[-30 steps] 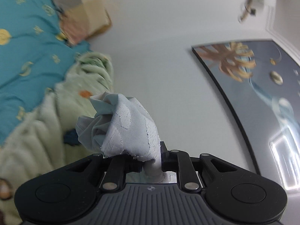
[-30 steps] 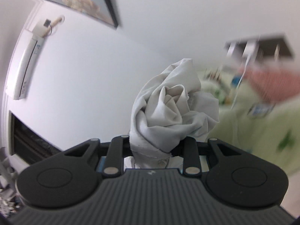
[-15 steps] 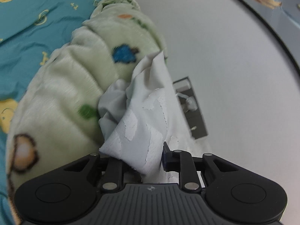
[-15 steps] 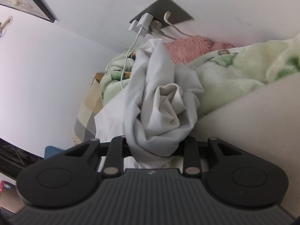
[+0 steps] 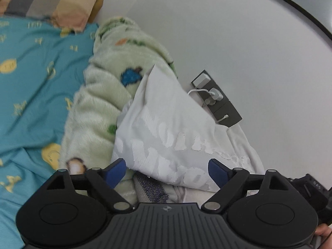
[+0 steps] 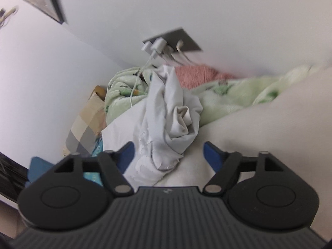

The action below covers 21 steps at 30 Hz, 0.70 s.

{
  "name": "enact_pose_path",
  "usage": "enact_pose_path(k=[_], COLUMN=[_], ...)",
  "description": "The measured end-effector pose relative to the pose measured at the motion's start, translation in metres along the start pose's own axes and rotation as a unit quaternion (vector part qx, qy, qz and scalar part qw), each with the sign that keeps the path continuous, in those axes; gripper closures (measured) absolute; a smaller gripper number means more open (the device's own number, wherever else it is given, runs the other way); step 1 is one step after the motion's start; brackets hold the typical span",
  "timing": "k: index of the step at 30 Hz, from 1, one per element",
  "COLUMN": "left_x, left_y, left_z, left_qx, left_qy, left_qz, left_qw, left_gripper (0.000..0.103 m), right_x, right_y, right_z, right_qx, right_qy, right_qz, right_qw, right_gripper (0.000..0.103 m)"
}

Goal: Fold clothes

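The left gripper (image 5: 167, 171) stands wide open with nothing in it — its 2 blue pads flank the pale garment (image 5: 166, 128) without gripping. The garment lies just ahead on the bed, bunched against the green fleece blanket (image 5: 99, 95) near the wall edge, its long axis running away from the fingers toward the wall socket (image 5: 217, 99). The right gripper (image 6: 168, 153) is equally spread and empty — the same garment's crumpled end (image 6: 172, 122) sits between its fingers. Both grippers are about equally near; the garment is unfolded, a heap.
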<state>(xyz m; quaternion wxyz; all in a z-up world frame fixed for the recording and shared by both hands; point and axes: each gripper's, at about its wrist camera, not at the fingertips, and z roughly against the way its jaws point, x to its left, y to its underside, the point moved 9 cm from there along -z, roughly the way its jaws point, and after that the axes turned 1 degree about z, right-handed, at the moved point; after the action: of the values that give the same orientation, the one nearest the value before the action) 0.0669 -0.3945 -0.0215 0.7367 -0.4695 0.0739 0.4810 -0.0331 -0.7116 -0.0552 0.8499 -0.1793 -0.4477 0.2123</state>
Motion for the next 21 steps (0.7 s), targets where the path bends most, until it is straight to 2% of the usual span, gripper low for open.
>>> enact_pose_path(k=[4,6,7,8,9,14,21], left_x=[-0.032,-0.048,-0.057,-0.065,-0.069,-0.086,-0.107], left_y=[-0.014,-0.018,-0.019,-0.021,-0.018,0.003,0.031], left_z=[0.048,0.074,0.086,0.099,0.105,0.127,0.156], left_qx=[-0.027,-0.048,-0.059,-0.070,-0.074,-0.085,-0.100], left_qy=[-0.017,-0.019,-0.019,-0.020,-0.023,-0.039,-0.062], left_qz=[-0.052,-0.078,-0.091,-0.104,-0.115,-0.169,-0.240], left_qw=[0.9982,0.9956,0.9939,0.9919,0.9904,0.9811,0.9636], left_gripper=[0.012,0.001,0.000,0.000,0.000,0.000,0.000], right_x=[0.020,0.034,0.041,0.047,0.054,0.085,0.102], right_y=[-0.001,0.001,0.002,0.003,0.006,0.022,0.057], right_z=[0.039,0.056,0.064,0.073,0.079,0.110,0.127], right_qx=[-0.022,-0.032,-0.037,-0.042,-0.048,-0.077,-0.099], right_qy=[-0.007,-0.008,-0.008,-0.009,-0.010,-0.014,0.006], right_qz=[0.037,0.066,0.080,0.094,0.111,0.190,0.269], right_qw=[0.999,0.997,0.996,0.995,0.993,0.979,0.958], right_gripper=[0.025,0.024,0.022,0.013,0.010,0.012,0.012])
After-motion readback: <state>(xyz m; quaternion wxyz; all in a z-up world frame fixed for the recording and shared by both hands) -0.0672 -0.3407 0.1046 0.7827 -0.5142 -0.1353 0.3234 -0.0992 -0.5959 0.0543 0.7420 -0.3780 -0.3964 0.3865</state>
